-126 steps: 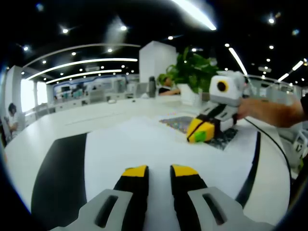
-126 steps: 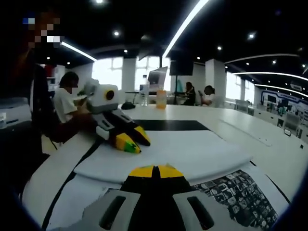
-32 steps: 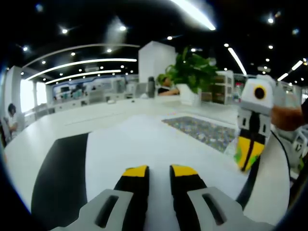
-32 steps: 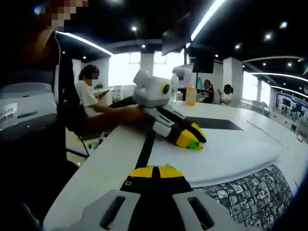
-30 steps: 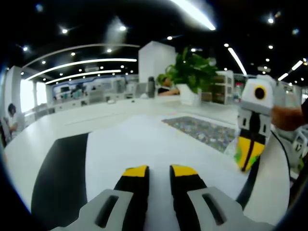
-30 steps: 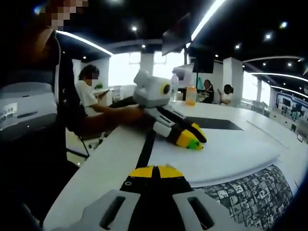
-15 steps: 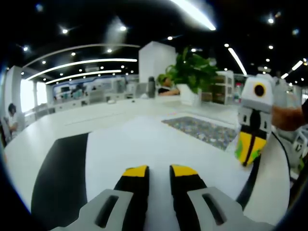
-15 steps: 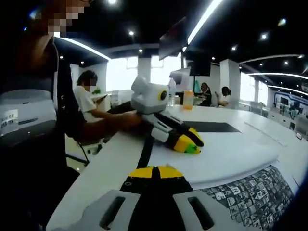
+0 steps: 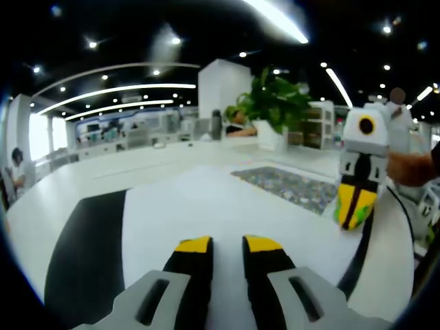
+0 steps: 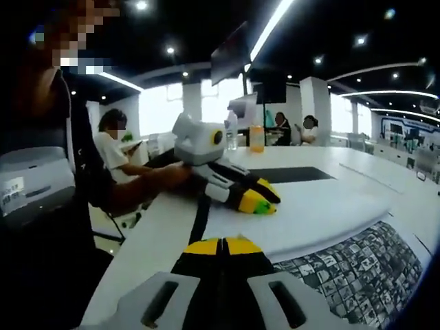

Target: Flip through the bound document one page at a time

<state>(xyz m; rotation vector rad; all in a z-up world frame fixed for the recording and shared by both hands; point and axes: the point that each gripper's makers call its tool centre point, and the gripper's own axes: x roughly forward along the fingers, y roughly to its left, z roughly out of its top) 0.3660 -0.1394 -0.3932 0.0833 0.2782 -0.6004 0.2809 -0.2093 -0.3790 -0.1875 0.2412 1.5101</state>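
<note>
Since 0.5 s ago, right gripper (image 9: 356, 207) has lifted slightly at the document's 3 o'clock edge, jaws closed on nothing. Left gripper (image 9: 227, 245), jaws narrowly parted, rests on the bound document (image 9: 227, 199), which lies open on the white surface (image 9: 82, 185). Patterned page (image 10: 350, 275) lies at 4 o'clock.

Long ceiling light strips (image 9: 282, 19) and small spotlights glare against a dark ceiling, while bright windows (image 10: 161, 106) wash out at the centre left of the right gripper view. Both pictures are soft, bending strongly toward their edges; the white table (image 9: 206, 199) reflects evenly, with faint shadows.
</note>
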